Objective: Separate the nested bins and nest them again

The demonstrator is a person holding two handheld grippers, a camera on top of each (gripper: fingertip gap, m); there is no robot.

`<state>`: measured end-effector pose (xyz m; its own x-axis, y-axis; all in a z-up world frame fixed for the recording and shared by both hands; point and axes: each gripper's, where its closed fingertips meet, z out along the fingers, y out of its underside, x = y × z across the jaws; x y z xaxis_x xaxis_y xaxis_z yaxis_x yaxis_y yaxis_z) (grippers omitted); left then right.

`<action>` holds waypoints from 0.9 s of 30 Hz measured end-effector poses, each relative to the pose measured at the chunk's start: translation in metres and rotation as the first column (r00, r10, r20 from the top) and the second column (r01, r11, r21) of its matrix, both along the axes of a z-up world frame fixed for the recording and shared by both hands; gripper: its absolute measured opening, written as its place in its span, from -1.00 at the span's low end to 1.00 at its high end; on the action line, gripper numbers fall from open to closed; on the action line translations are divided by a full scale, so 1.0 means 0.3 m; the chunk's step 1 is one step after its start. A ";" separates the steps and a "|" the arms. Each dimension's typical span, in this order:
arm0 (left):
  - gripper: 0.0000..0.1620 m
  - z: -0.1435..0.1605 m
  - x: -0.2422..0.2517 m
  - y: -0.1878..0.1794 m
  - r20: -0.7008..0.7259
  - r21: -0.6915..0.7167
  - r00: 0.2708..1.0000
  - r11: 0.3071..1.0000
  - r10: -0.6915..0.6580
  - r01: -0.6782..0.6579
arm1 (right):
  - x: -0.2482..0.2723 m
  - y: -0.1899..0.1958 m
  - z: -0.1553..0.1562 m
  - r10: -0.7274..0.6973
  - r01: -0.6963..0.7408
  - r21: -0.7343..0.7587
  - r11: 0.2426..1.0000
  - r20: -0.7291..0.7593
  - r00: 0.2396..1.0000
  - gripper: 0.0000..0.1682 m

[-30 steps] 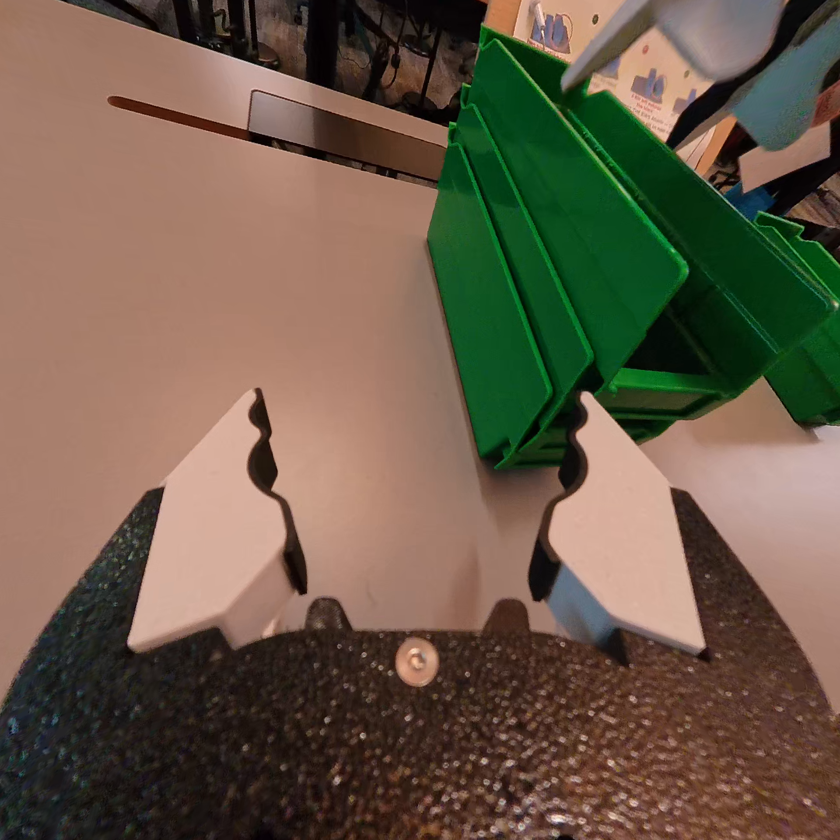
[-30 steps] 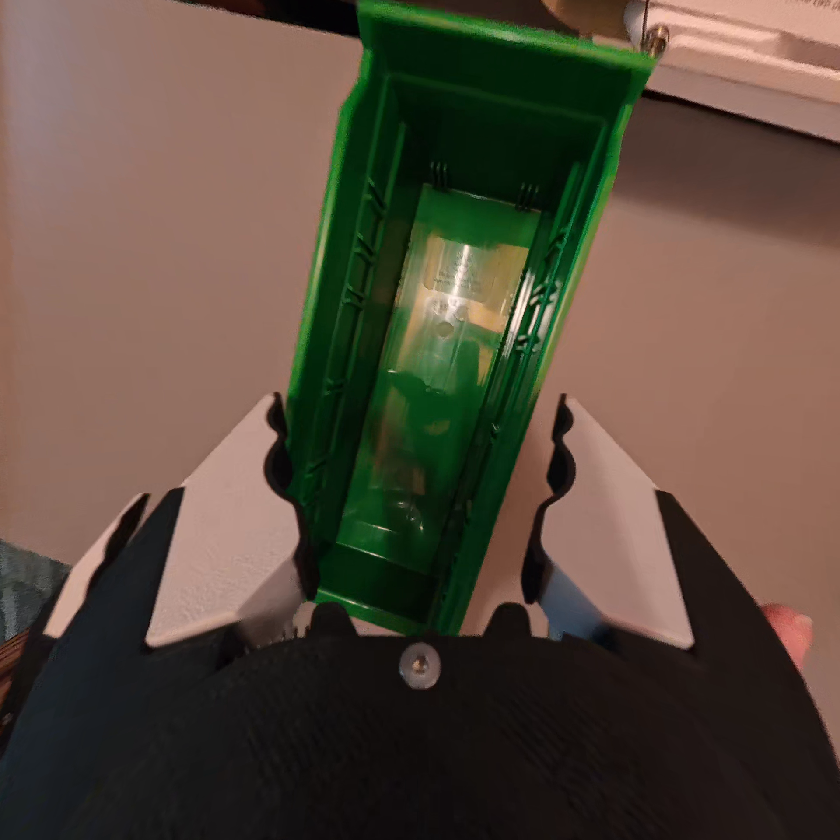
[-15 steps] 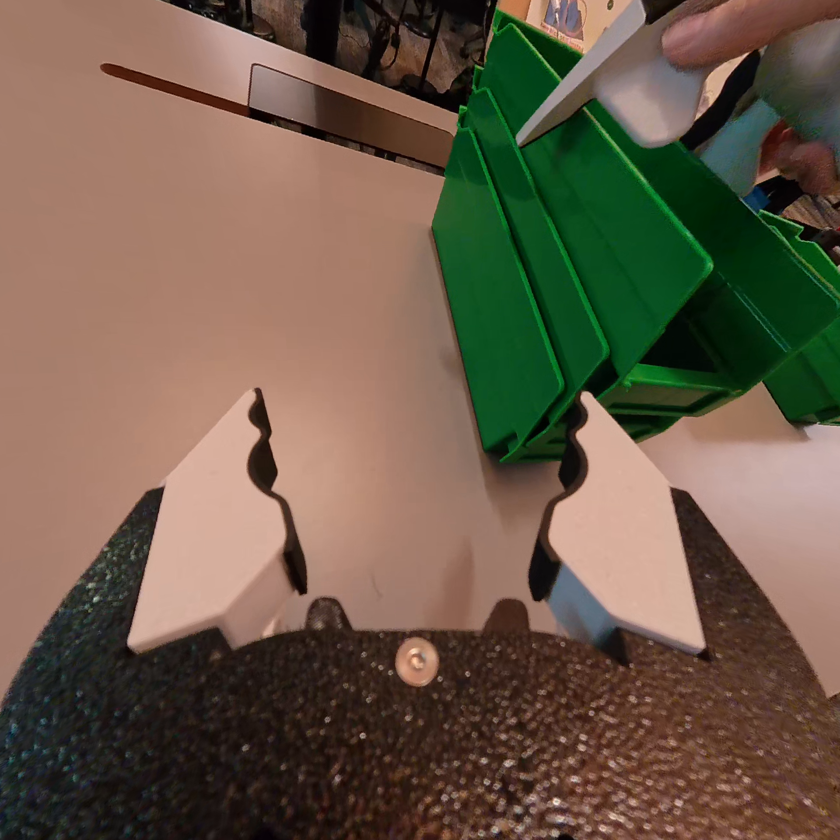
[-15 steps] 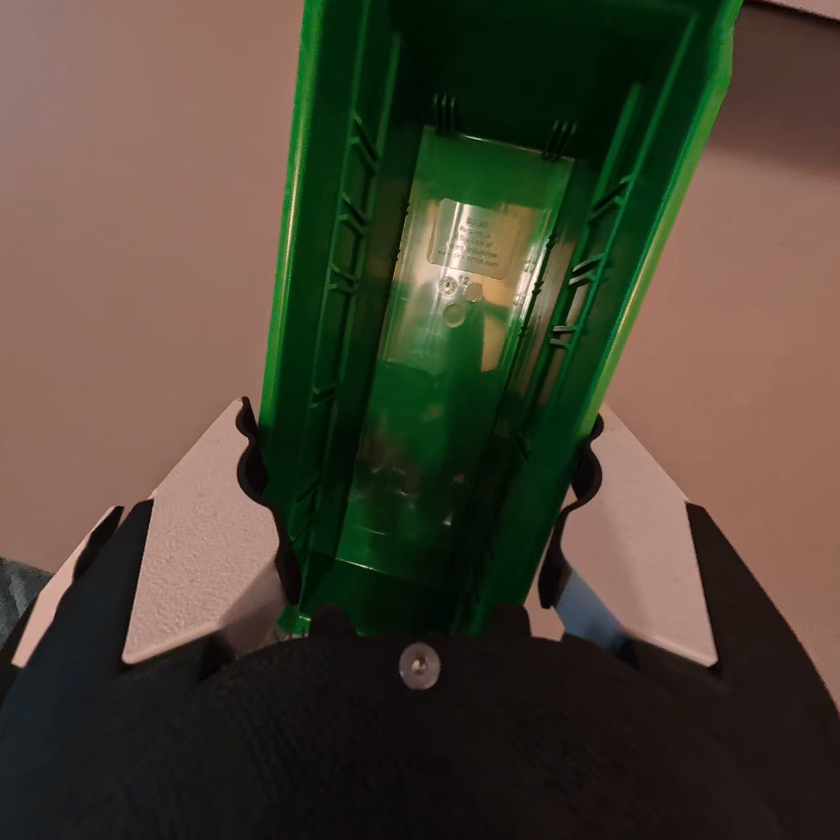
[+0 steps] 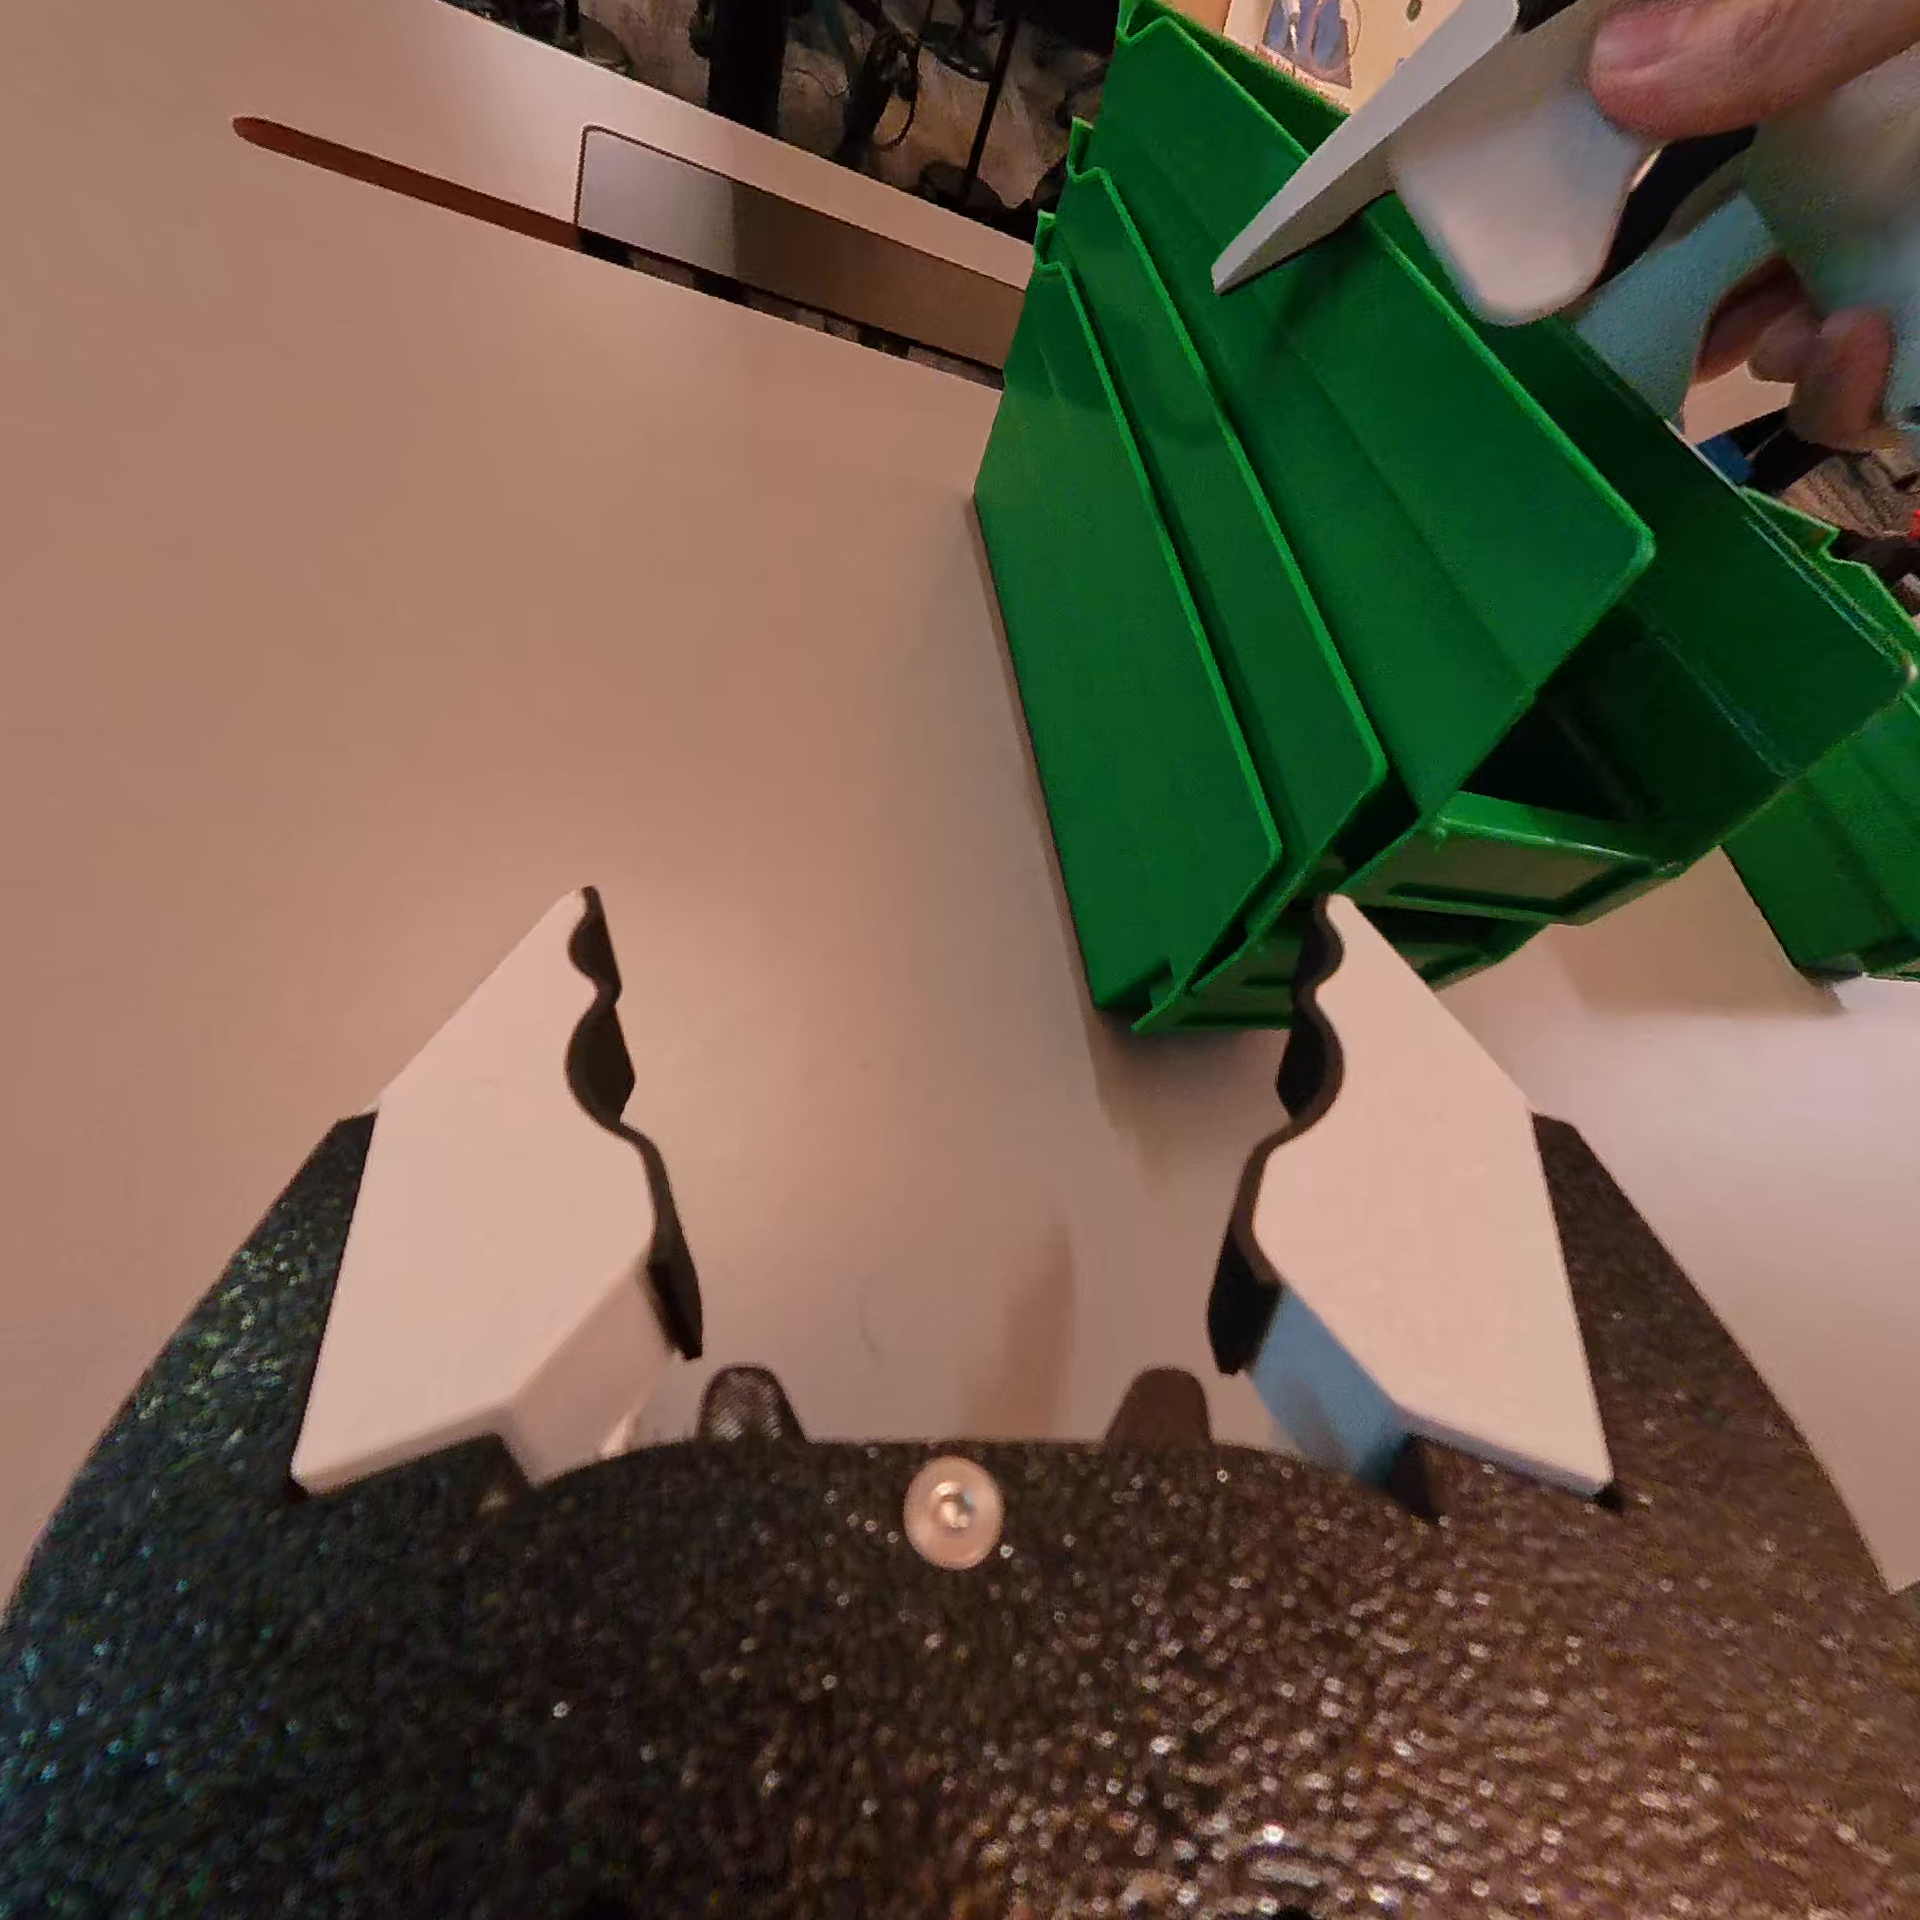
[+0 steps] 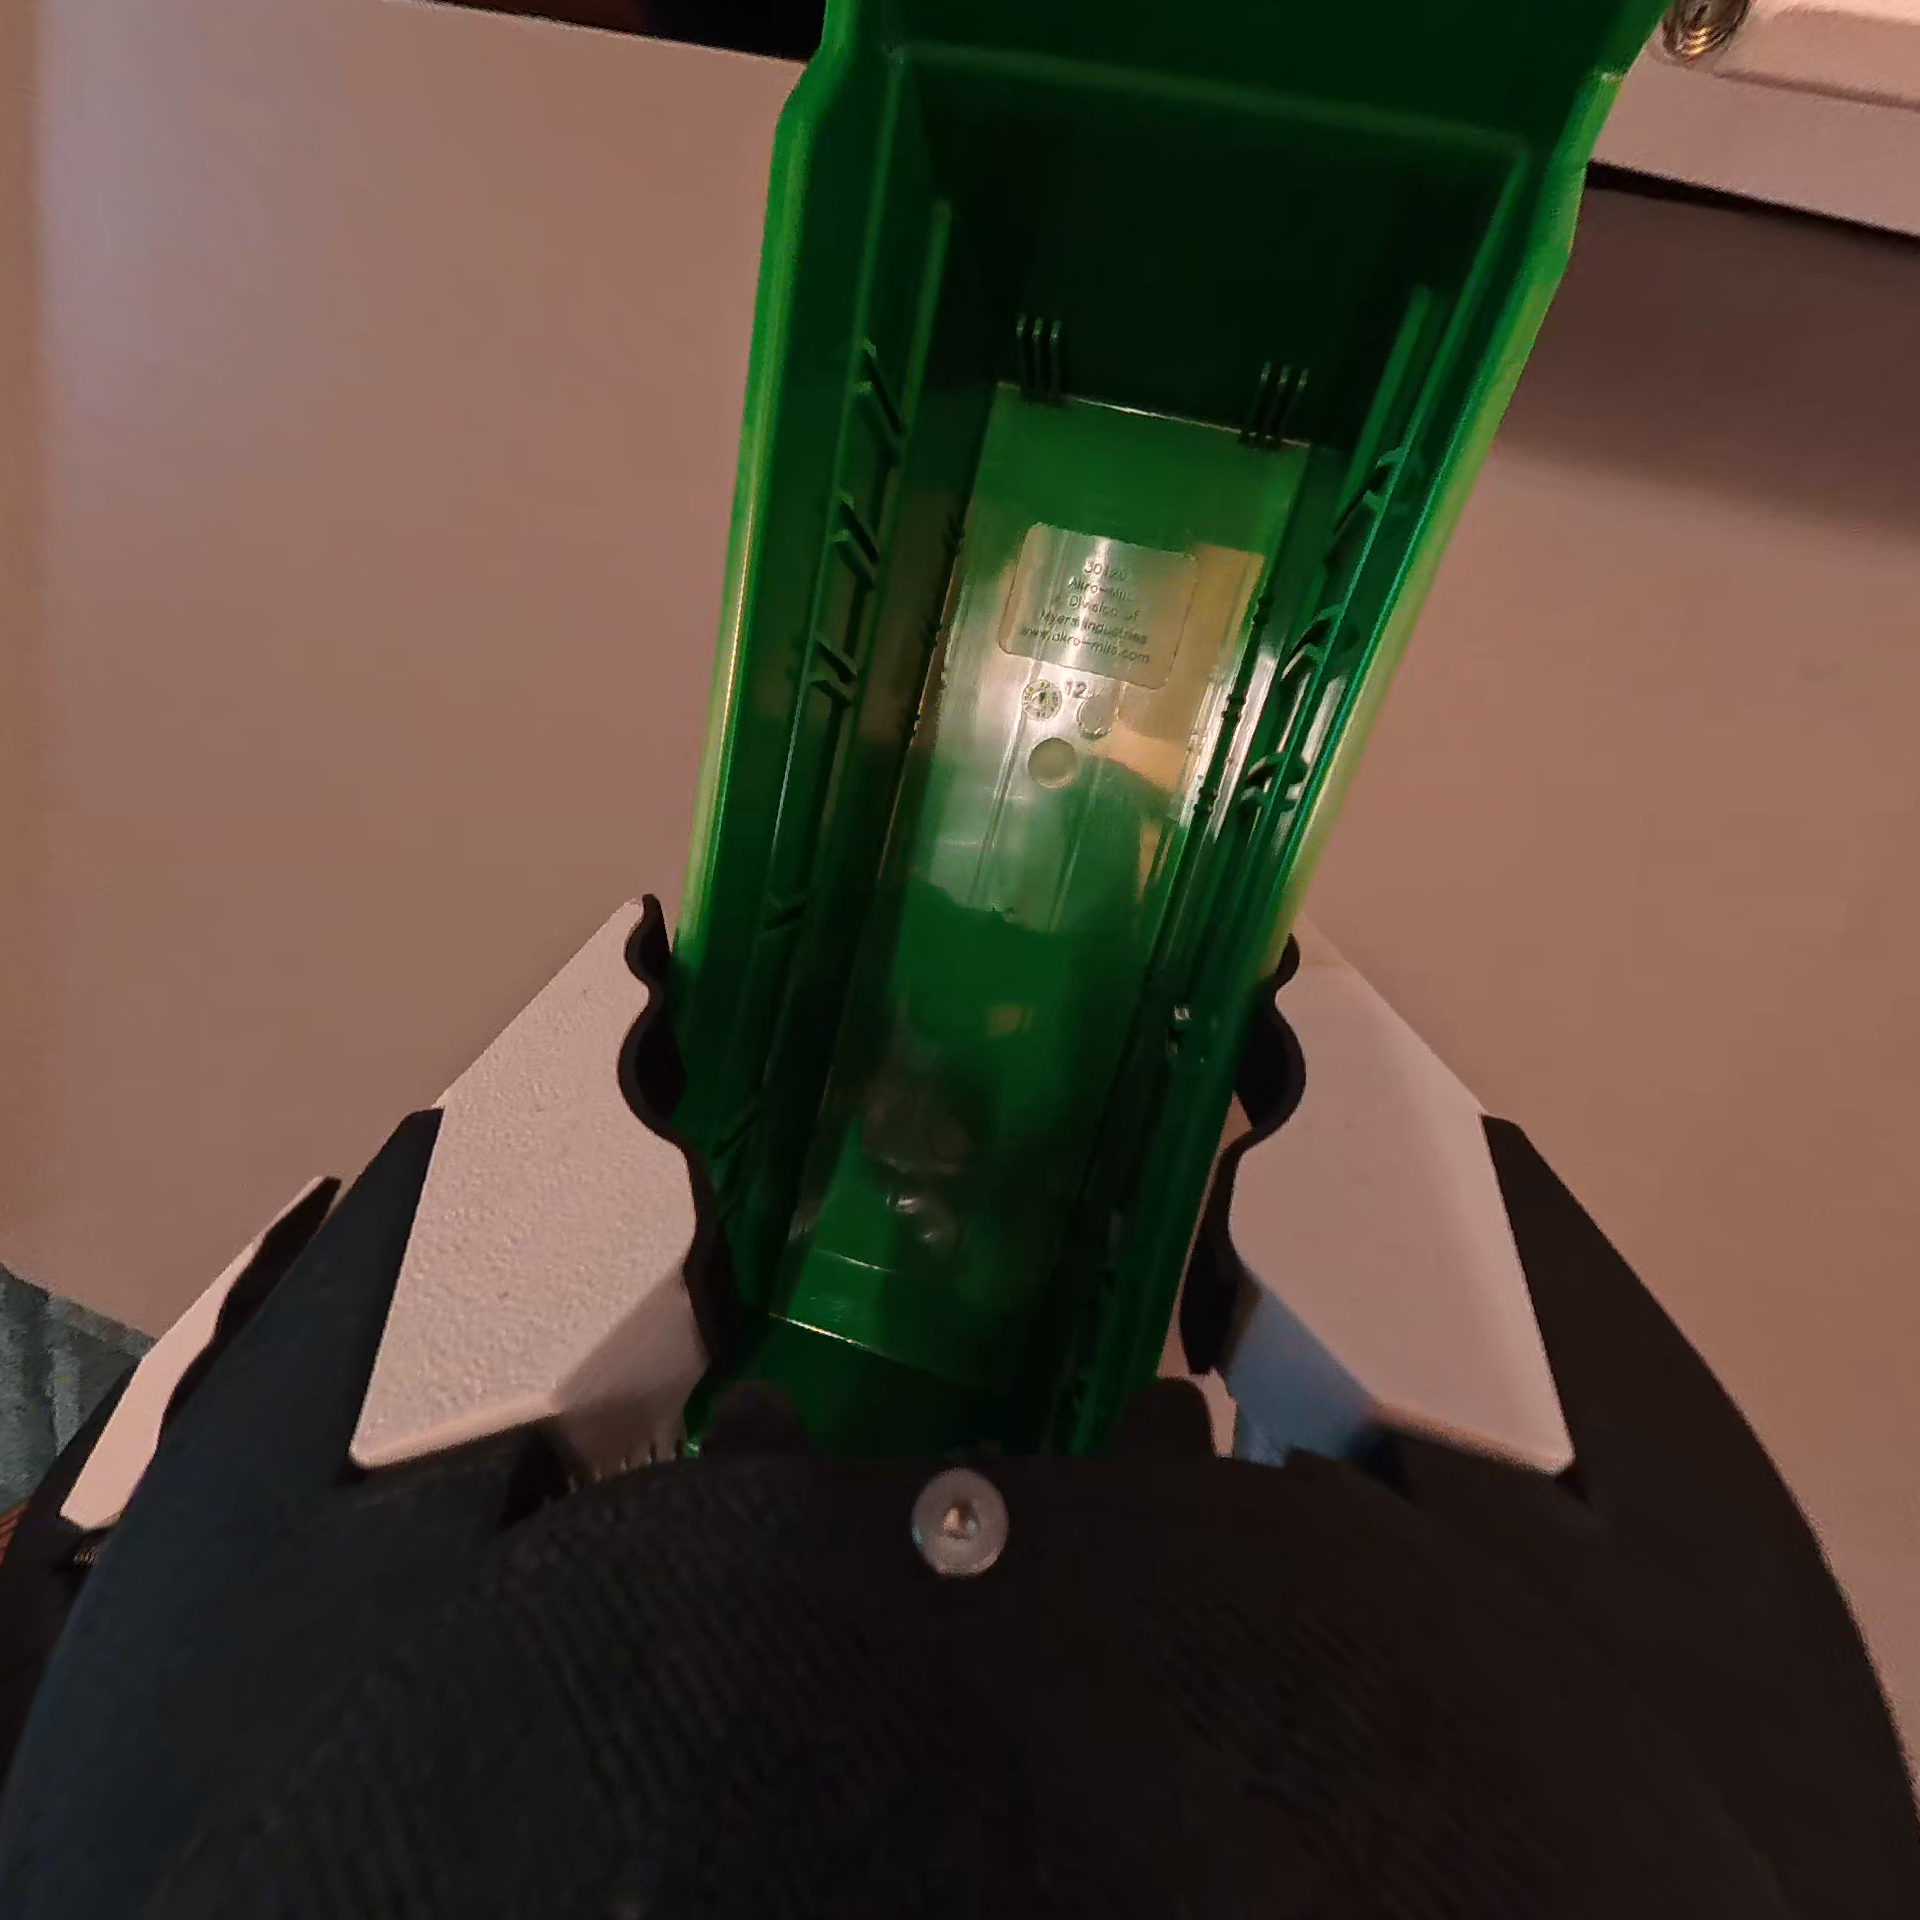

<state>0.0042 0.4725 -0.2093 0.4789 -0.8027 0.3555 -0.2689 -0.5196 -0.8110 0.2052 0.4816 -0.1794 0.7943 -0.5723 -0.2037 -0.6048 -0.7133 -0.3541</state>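
Right gripper [image 6: 961, 1049] fingers clamped on side walls of green bin [image 6: 1101, 665], centre frame, tilted above nested bins [image 5: 1174, 665] on tabletop [image 5: 520, 623], right of frame. Left gripper [image 5: 951, 997] fingers spread wide, empty, lower centre, beside stack's near corner.

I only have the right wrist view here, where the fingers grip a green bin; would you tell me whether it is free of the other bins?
Observer: Not fully. In the left wrist view the held bin sits tilted, its near end raised above two nested bins and its far end down among them.
Operator: Thank you. Where is the left gripper?
Observer: The left gripper is open and empty, over the table by the stack's near corner.
Operator: Are there any other bins?
Observer: One more green bin stands on the table, to the right of the stack.
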 end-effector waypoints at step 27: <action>0.56 -0.012 0.034 -0.036 -0.010 -0.005 0.999 0.999 -0.037 0.037 | 0.040 0.045 0.084 -0.027 0.007 0.125 0.992 0.158 0.987 0.32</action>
